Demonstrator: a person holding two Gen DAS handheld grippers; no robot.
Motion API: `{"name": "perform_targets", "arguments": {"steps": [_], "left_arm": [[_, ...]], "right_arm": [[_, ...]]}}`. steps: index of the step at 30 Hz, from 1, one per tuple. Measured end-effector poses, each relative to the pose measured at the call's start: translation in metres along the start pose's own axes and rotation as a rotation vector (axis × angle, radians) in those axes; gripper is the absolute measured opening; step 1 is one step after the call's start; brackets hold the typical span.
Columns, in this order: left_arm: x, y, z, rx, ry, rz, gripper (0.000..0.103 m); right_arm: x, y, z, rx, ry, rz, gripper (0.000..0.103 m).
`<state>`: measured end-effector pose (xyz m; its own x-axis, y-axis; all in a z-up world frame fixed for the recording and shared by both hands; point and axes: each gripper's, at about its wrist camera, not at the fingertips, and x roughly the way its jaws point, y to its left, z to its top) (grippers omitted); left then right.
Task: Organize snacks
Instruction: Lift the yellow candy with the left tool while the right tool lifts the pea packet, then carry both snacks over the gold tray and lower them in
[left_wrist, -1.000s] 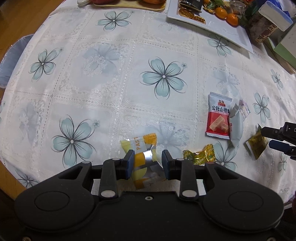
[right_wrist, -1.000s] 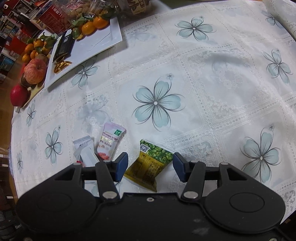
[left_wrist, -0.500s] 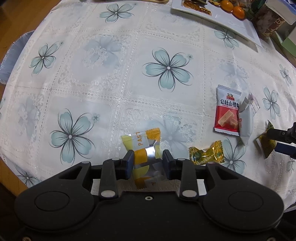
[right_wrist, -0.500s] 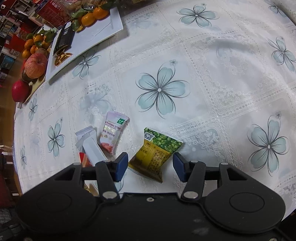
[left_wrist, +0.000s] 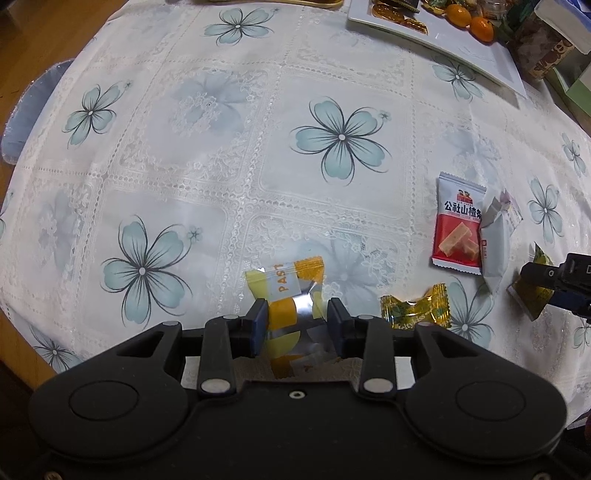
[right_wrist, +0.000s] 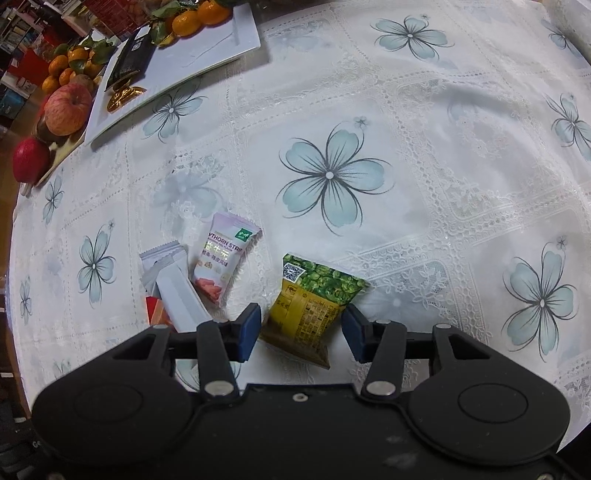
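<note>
Fingers of the left gripper (left_wrist: 294, 325) pinch the yellow pastry packet (left_wrist: 286, 291) at 6 o'clock on the worktop (left_wrist: 184, 155), while the right gripper (right_wrist: 301, 328) straddles the green-and-yellow snack pouch (right_wrist: 310, 299), open and seemingly untouching: close squarely across its middle before lifting.

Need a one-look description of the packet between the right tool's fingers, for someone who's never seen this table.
On the flowered tablecloth, look at the near edge, in front of the right tool. Three packets lie there; take the rightmost, set between the tool's open blue fingers. That pea packet is mustard yellow with a green pea-print top and a QR code, while the hawthorn packet and white packet are pale.
</note>
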<state>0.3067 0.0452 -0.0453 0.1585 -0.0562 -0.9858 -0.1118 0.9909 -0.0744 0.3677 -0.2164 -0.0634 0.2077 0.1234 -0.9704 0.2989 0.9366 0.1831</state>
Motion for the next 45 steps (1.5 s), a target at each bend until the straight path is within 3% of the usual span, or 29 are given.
{"name": "perform_targets", "arguments": {"steps": [11, 15, 24, 31, 36, 40, 45], "left_arm": [[0.012, -0.004, -0.002, 0.003, 0.026, 0.025, 0.049], [0.011, -0.005, -0.001, -0.01, 0.023, 0.015, 0.044], [-0.001, -0.013, 0.003, -0.01, -0.022, -0.01, 0.04], [-0.023, -0.026, -0.004, 0.068, -0.092, -0.036, 0.04], [-0.042, -0.036, -0.022, 0.145, -0.178, -0.006, 0.04], [-0.059, -0.036, -0.044, 0.162, -0.203, -0.039, 0.04], [-0.063, -0.035, -0.078, 0.158, -0.139, -0.096, 0.04]], "right_arm": [[0.002, 0.005, -0.002, -0.053, -0.02, -0.015, 0.037], [0.001, 0.004, -0.002, -0.053, -0.021, -0.005, 0.033], [-0.012, -0.003, 0.0, -0.022, -0.047, 0.03, 0.032], [-0.032, -0.013, -0.003, 0.009, -0.091, 0.065, 0.032], [-0.055, -0.019, -0.021, 0.002, -0.145, 0.087, 0.032], [-0.08, -0.02, -0.05, -0.034, -0.232, 0.084, 0.032], [-0.096, -0.032, -0.092, 0.003, -0.204, 0.158, 0.032]]}}
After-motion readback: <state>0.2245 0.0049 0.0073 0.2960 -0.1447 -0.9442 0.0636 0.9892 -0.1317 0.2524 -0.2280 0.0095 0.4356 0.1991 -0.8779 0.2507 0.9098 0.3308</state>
